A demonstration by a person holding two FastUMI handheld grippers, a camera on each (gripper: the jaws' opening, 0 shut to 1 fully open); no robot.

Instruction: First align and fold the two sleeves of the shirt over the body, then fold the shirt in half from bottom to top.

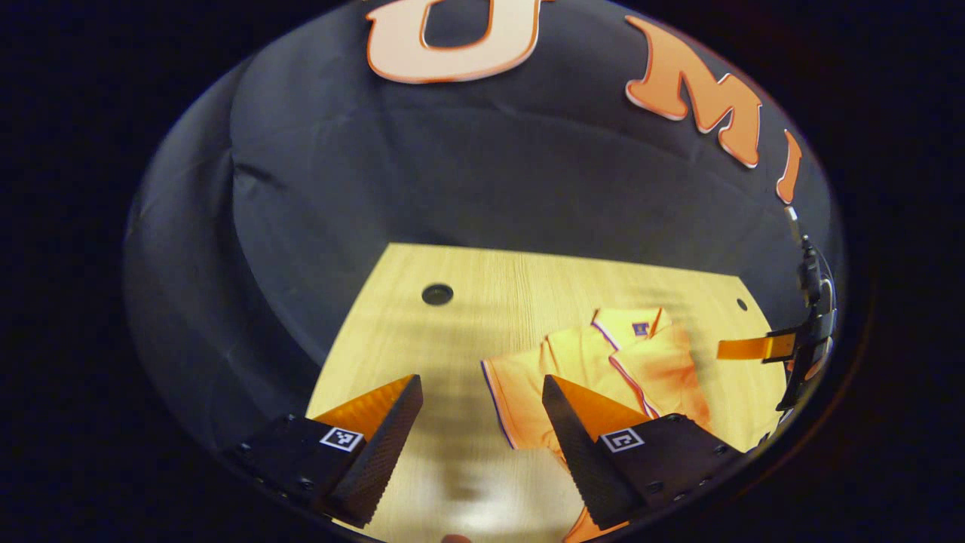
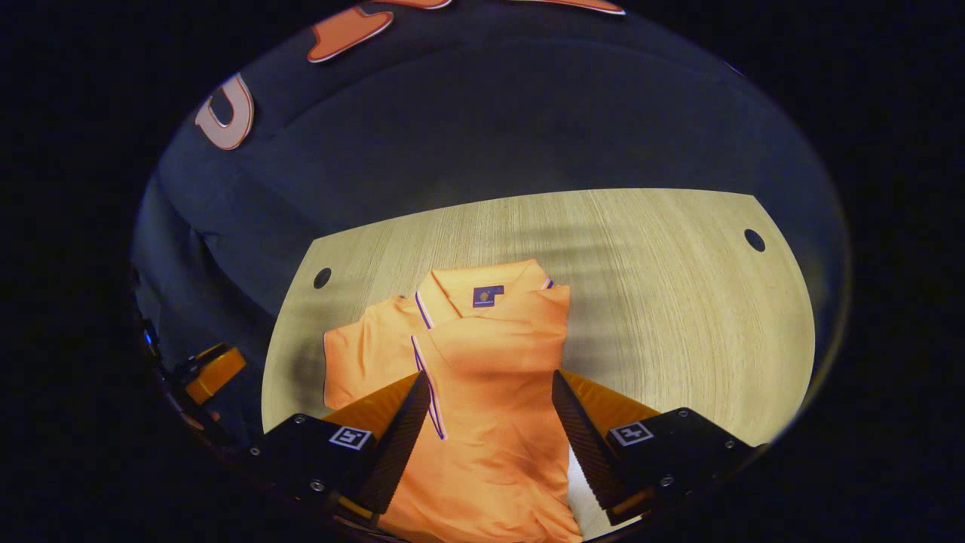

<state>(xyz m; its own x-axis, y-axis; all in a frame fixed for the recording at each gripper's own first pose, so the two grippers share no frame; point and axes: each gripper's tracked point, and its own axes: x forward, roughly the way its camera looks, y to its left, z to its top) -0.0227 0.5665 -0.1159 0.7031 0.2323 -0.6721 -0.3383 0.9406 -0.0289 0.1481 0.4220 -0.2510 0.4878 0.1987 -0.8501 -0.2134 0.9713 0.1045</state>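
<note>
An orange polo shirt (image 2: 490, 332) with a striped collar lies flat on the wooden table (image 2: 678, 302), collar toward the far side. In the right gripper view one side is folded in over the body, and the other sleeve (image 2: 354, 354) spreads out to the left. My right gripper (image 2: 490, 377) is open above the shirt's middle, holding nothing. In the left gripper view the shirt (image 1: 588, 362) lies to the right, and my left gripper (image 1: 481, 385) is open over bare table beside its sleeve edge. A finger (image 1: 746, 348) of the right gripper shows at the far right.
The table has a round hole near each far corner (image 2: 322, 277) (image 2: 754, 240). Black cloth walls close in behind and beside the table. The left gripper (image 2: 215, 375) shows at the left edge of the right gripper view, off the table's side.
</note>
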